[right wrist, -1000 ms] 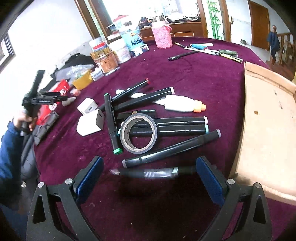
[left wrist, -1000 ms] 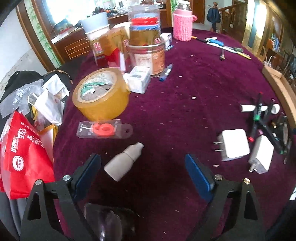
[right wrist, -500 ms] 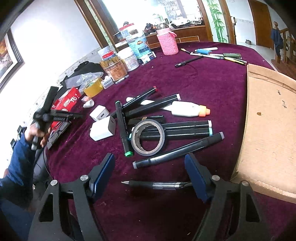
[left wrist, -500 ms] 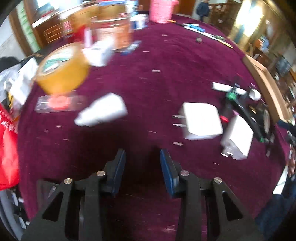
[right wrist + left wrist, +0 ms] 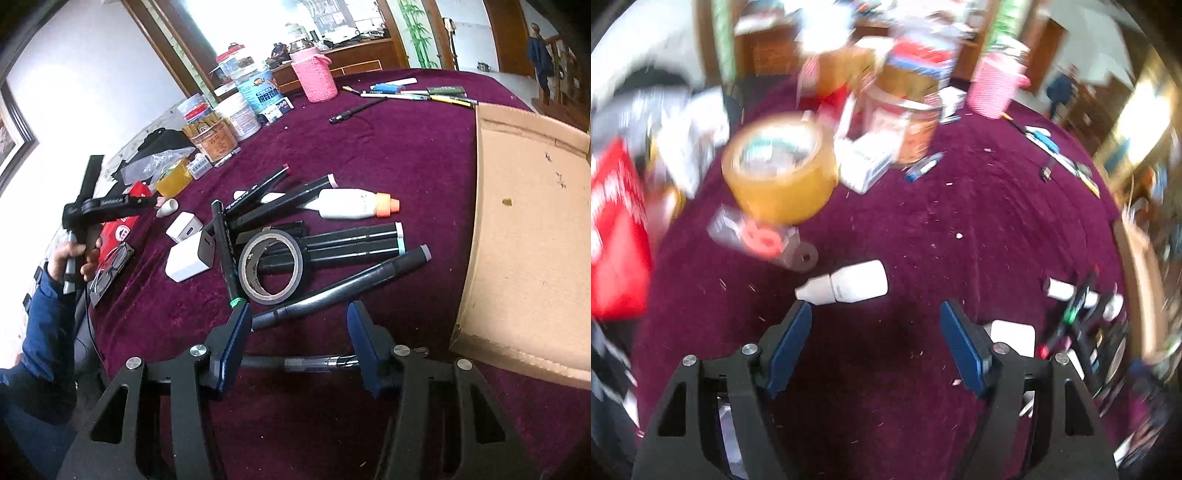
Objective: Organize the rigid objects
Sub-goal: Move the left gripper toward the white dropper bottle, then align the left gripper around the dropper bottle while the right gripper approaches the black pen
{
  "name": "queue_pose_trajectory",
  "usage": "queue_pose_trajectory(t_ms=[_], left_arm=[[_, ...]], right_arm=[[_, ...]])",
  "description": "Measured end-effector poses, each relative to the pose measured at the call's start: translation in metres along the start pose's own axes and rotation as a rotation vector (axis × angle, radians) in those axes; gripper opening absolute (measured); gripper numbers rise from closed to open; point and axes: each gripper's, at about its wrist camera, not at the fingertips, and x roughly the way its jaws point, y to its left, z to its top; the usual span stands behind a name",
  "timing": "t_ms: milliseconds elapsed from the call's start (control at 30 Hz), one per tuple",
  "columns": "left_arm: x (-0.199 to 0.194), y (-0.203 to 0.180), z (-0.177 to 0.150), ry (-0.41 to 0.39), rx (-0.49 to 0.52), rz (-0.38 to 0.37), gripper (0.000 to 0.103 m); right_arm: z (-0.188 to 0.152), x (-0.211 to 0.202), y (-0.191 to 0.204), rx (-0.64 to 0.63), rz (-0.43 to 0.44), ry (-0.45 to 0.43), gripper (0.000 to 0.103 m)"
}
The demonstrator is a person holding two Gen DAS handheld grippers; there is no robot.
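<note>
Left wrist view: your left claw (image 5: 875,345) gapes over a white bottle (image 5: 846,286) lying on the maroon tabletop (image 5: 960,206), near yellow tape (image 5: 779,173). Your right claw (image 5: 297,343) is open astride a clear pen (image 5: 299,363), with markers (image 5: 351,245) and black tape (image 5: 270,266) just beyond, cardboard box (image 5: 524,236) at right.
</note>
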Motion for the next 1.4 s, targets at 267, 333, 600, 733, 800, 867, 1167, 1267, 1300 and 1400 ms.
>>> queue_pose_trajectory(t_ms=[267, 333, 600, 733, 800, 867, 1167, 1267, 1300, 1400], left_arm=[[0.027, 0.016, 0.014, 0.020, -0.212, 0.006, 0.072], [0.033, 0.012, 0.014, 0.028, -0.192, 0.025, 0.072], [0.034, 0.000, 0.011, -0.014, -0.072, 0.072, 0.054], [0.014, -0.012, 0.020, -0.047, 0.007, 0.107, 0.055], [0.018, -0.009, 0.026, -0.017, -0.016, 0.106, 0.058], [0.024, -0.007, 0.032, -0.006, -0.048, 0.094, 0.058], [0.063, -0.003, 0.052, 0.069, -0.181, 0.089, 0.058], [0.066, -0.004, 0.051, 0.067, -0.161, 0.104, 0.058], [0.065, -0.003, 0.050, 0.069, -0.168, 0.100, 0.058], [0.053, -0.003, 0.050, 0.043, -0.138, 0.090, 0.058]], right_arm=[[-0.001, -0.006, 0.003, -0.014, -0.001, -0.013, 0.049], [-0.001, -0.006, 0.002, -0.011, 0.002, -0.013, 0.049], [-0.004, -0.009, -0.001, -0.010, 0.004, -0.014, 0.049], [-0.003, -0.007, -0.005, 0.005, 0.011, -0.013, 0.049], [-0.003, -0.005, -0.005, 0.008, 0.016, -0.013, 0.049], [-0.004, -0.003, -0.004, 0.008, 0.022, -0.009, 0.049], [-0.006, -0.005, -0.004, 0.006, 0.030, -0.017, 0.049], [-0.008, -0.006, -0.006, 0.012, 0.035, -0.019, 0.049], [-0.008, -0.006, -0.008, 0.015, 0.036, -0.021, 0.049], [-0.009, -0.007, -0.012, 0.028, 0.040, -0.023, 0.049]])
